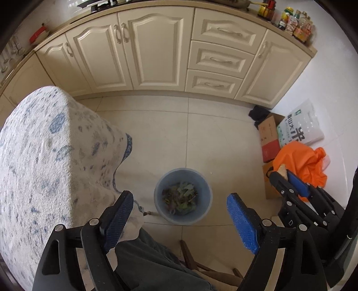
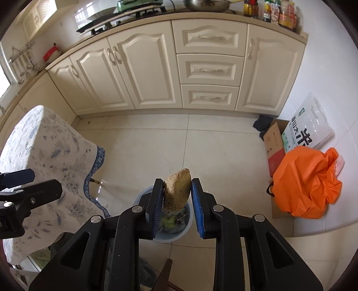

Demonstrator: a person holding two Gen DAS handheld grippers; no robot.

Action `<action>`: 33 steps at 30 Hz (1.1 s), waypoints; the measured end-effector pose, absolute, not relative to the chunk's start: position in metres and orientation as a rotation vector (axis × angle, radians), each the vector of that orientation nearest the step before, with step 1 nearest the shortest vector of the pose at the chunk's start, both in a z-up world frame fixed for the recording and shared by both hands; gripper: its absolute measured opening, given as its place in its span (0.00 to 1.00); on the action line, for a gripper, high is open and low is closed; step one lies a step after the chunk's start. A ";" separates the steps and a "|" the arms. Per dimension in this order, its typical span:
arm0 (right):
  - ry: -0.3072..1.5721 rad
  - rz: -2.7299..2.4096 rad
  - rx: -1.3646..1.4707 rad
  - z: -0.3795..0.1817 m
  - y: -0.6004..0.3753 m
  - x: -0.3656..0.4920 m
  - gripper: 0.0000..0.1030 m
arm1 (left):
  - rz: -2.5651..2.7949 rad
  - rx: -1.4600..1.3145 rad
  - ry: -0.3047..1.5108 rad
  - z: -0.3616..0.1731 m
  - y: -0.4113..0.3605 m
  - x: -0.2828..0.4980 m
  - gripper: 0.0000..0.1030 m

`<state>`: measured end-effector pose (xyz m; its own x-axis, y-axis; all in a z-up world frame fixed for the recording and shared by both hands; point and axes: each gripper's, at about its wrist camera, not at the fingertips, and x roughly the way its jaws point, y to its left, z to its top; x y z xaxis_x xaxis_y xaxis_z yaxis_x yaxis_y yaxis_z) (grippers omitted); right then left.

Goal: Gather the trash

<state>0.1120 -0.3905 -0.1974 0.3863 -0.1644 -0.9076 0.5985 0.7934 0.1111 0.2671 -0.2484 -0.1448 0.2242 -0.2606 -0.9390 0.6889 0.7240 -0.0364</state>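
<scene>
A: What's the trash like?
B: One tan, rough, crumbly lump point(image 2: 177, 190), pinched between the narrowly set pads of the right tool point(image 2: 176, 201).
A: And beneath it?
B: One blue bin point(image 1: 183, 197) on the floor, directly below, holding leafy scraps.
A: The left tool point(image 1: 179, 221)?
B: Wide apart, holding nothing.

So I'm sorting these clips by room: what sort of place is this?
A home kitchen, most likely: cream cabinets under a counter with a gas hob, sauce bottles at its end, and a blue trash bin on the tiled floor.
</scene>
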 end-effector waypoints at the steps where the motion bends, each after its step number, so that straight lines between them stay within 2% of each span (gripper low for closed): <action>1: 1.073 -0.496 0.460 -0.198 -0.388 0.115 0.25 | -0.671 0.440 1.169 -0.145 -0.248 0.266 0.80; 6: 1.067 -0.426 0.461 -0.196 -0.372 0.131 0.27 | -0.612 0.431 1.154 -0.138 -0.231 0.261 0.80; 7: 1.079 -0.420 0.464 -0.196 -0.369 0.133 0.38 | -0.604 0.428 1.152 -0.137 -0.228 0.258 0.80; 8: 1.090 -0.415 0.471 -0.197 -0.367 0.135 0.58 | -0.592 0.424 1.147 -0.136 -0.225 0.257 0.80; 10: 1.080 -0.387 0.501 -0.196 -0.364 0.135 0.79 | -0.575 0.417 1.141 -0.134 -0.218 0.253 0.80; 25: 1.058 -0.390 0.443 -0.182 -0.357 0.131 0.79 | -0.439 0.326 1.155 -0.136 -0.175 0.229 0.80; 33: 0.971 -0.315 0.360 -0.155 -0.339 0.130 0.82 | -0.307 0.271 1.033 -0.107 -0.148 0.183 0.80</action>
<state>0.1304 -0.3387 -0.1546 0.5278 -0.0981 -0.8437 0.4153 0.8963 0.1556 0.1833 -0.1482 -0.1068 0.4770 -0.1211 -0.8705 0.3737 0.9244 0.0761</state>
